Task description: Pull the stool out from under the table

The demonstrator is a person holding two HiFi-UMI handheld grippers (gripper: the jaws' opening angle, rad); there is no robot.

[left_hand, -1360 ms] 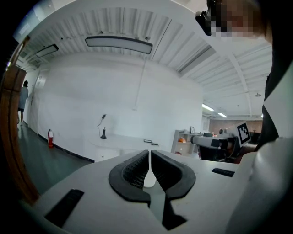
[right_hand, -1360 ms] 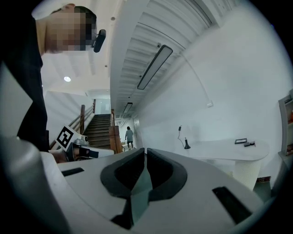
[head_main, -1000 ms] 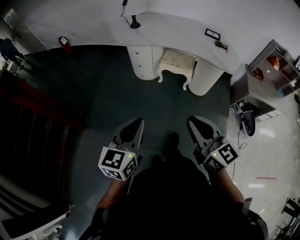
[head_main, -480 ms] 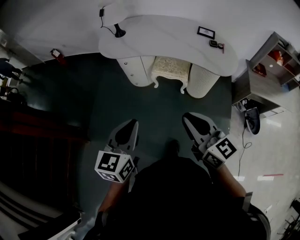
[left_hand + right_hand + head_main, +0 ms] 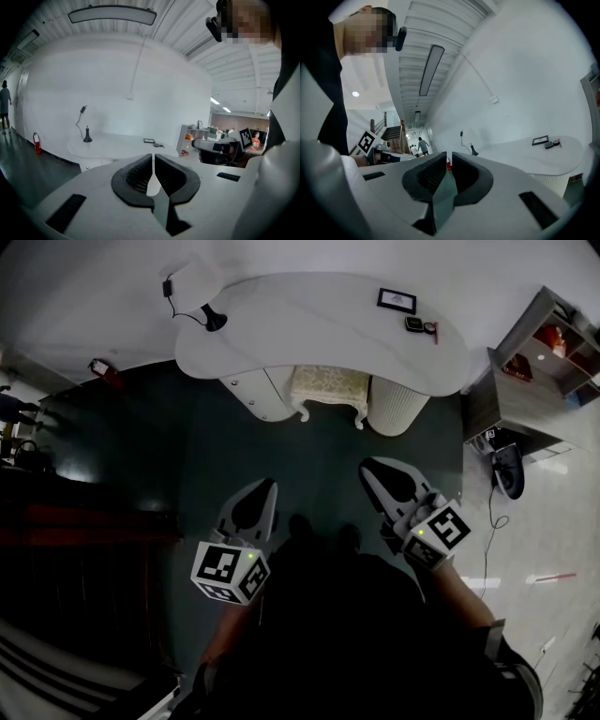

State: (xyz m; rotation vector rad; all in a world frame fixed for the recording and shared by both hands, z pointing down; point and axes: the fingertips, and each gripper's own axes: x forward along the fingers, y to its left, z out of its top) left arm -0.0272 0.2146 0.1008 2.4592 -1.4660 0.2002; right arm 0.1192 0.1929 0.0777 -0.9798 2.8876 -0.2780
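Observation:
A cream upholstered stool (image 5: 328, 386) with white curved legs is tucked under the front edge of a white curved table (image 5: 319, 324) in the head view. My left gripper (image 5: 261, 487) is shut and empty, held well short of the stool over the dark floor. My right gripper (image 5: 377, 470) is also shut and empty, a little nearer the stool on its right side. In the left gripper view the table (image 5: 112, 143) lies ahead past the gripper (image 5: 153, 157). The right gripper view shows the table (image 5: 534, 152) beyond the gripper (image 5: 449, 157); the stool is hidden there.
On the table stand a black lamp base with its cable (image 5: 215, 322), a small framed picture (image 5: 397, 301) and small items (image 5: 417, 324). A grey shelf unit (image 5: 525, 381) is right of the table. A red extinguisher (image 5: 101, 369) stands at the left wall. Stairs and people (image 5: 423, 146) lie beyond.
The table and stool have shifted left and slightly nearer in the head view as I move. Both grippers have stayed shut and kept their places in front of my body.

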